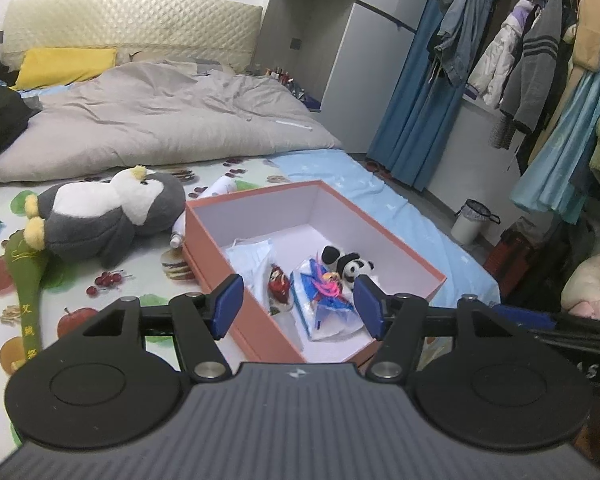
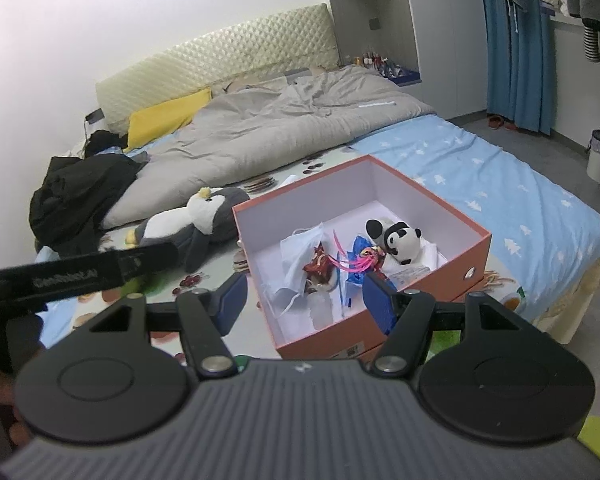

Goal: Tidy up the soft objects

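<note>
An orange box point(image 1: 256, 212) point(image 2: 476, 260) with a white inside stands open on the bed. Inside lie a small panda plush point(image 1: 350, 264) point(image 2: 400, 240), a blue packaged toy with pink strands point(image 1: 324, 296) point(image 2: 360, 256), a red figure point(image 1: 280, 288) point(image 2: 320, 268) and a white bag point(image 1: 252, 256) point(image 2: 300, 248). A grey and white penguin plush point(image 1: 112, 216) point(image 2: 196, 224) lies on the sheet left of the box. My left gripper point(image 1: 298, 306) hovers open over the box's near end, holding nothing. My right gripper point(image 2: 305, 300) is open and empty there too.
A green embroidered cushion point(image 1: 28, 280) and a white bottle point(image 1: 178, 236) lie by the penguin. Behind are a grey duvet point(image 1: 160, 116), a yellow pillow point(image 2: 164, 120) and black clothes point(image 2: 80, 192). A white bin point(image 1: 470, 220) and hanging clothes point(image 1: 532, 60) stand to the right.
</note>
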Demonstrator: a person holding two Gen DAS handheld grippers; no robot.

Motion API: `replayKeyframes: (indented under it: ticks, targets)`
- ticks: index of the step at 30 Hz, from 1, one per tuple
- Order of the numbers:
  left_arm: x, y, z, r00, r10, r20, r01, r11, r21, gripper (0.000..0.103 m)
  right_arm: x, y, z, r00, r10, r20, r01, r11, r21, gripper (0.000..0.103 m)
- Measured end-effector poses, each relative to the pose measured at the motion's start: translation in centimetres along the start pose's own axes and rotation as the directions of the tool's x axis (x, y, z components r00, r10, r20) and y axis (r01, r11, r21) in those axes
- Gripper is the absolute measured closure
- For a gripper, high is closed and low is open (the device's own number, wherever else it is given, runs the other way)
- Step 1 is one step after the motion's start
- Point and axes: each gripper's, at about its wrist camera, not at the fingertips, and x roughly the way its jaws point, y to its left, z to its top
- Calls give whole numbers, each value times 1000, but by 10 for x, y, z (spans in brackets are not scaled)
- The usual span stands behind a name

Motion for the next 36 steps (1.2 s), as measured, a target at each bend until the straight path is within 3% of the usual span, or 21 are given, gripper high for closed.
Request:
replayKeyframes:
  ticks: [6, 9, 13, 14, 16, 17, 20, 21, 36]
  targets:
    - [0, 5, -4, 1000, 11, -6, -11, 1000, 7, 35, -3, 0, -8, 999, -21, 27, 21, 1000, -20, 37]
    - [-1, 4, -1, 1000, 17, 5, -17, 999, 32, 27, -2, -2, -9, 1000, -20, 22, 21, 1000, -15, 37]
    - [4, 4, -1, 1000, 8, -10, -8, 1000, 17, 25, -2, -4, -10, 1000, -16, 16, 16, 1000, -18, 36]
    - [4, 4, -1, 1000, -1, -15, 1, 1000, 9, 19, -2, -5, -9, 1000, -16, 13, 16, 1000, -12, 35]
    - [3, 6, -2, 1000, -20, -13, 19, 1000, -12, 6, -2, -8, -8, 1000, -18, 17, 18, 1000, -6, 10]
    - [3, 8, -2, 1000, -22, -16, 22, 1000, -20, 3, -3, -8, -7, 999, -25, 21, 25, 1000, -2, 9]
    - [4, 13, -2, 999, -25, -36, 24, 999, -44, 1, -7, -8, -6, 999, -37, 35, 38, 999, -14, 7]
    - [4, 15, -2, 999, -21, -43, 19, 999, -51, 0, -8, -8, -6, 998, -49, 37, 50, 999, -16, 0]
    - [1, 12, 4, 996, 55, -74, -56, 998, -17, 0, -6, -4, -8, 999, -42, 27, 42, 999, -18, 0]
